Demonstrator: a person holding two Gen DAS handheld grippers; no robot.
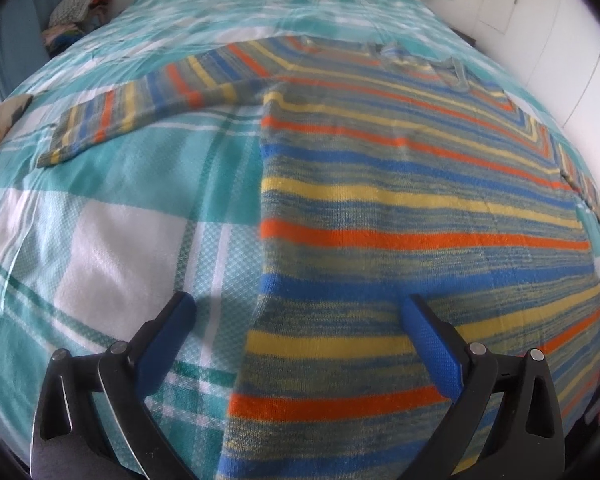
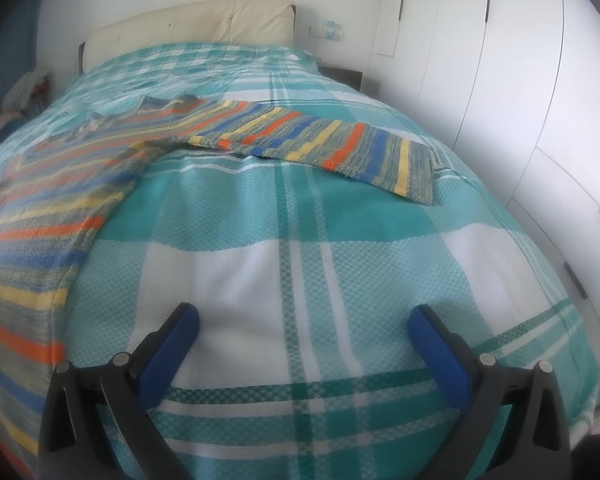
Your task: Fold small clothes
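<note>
Spread flat on a bed: a knitted striped sweater point(image 1: 419, 184), bands of orange, yellow and blue over a mottled grey-green ground, the knit ribs visible up close. Underneath, a waffle-textured bedspread point(image 1: 100, 240) in teal and white plaid with thin dark green lines.

Left gripper point(image 1: 300, 304) wide open, holding nothing, blue textured pads point(image 1: 431, 352) on black fingers; the right finger poised over the sweater's body, the left over bare bedspread, straddling the garment's left edge (contact with the fabric cannot be told).

Right gripper point(image 2: 303, 316) likewise wide open and empty, both fingers over the white plaid square, just right of the sweater's edge.

Seen only from the left wrist: the left sleeve point(image 1: 120, 120) stretched out far left, the collar point(image 1: 419, 60) at the far end, a heap of clothes point(image 1: 80, 8) beyond the bed's far left corner.

Seen only from the right wrist: the right sleeve point(image 2: 319, 144) lying straight out to the right with a ribbed cuff, a cream padded headboard point(image 2: 188, 24), white wardrobe doors point(image 2: 519, 100) along the right.
</note>
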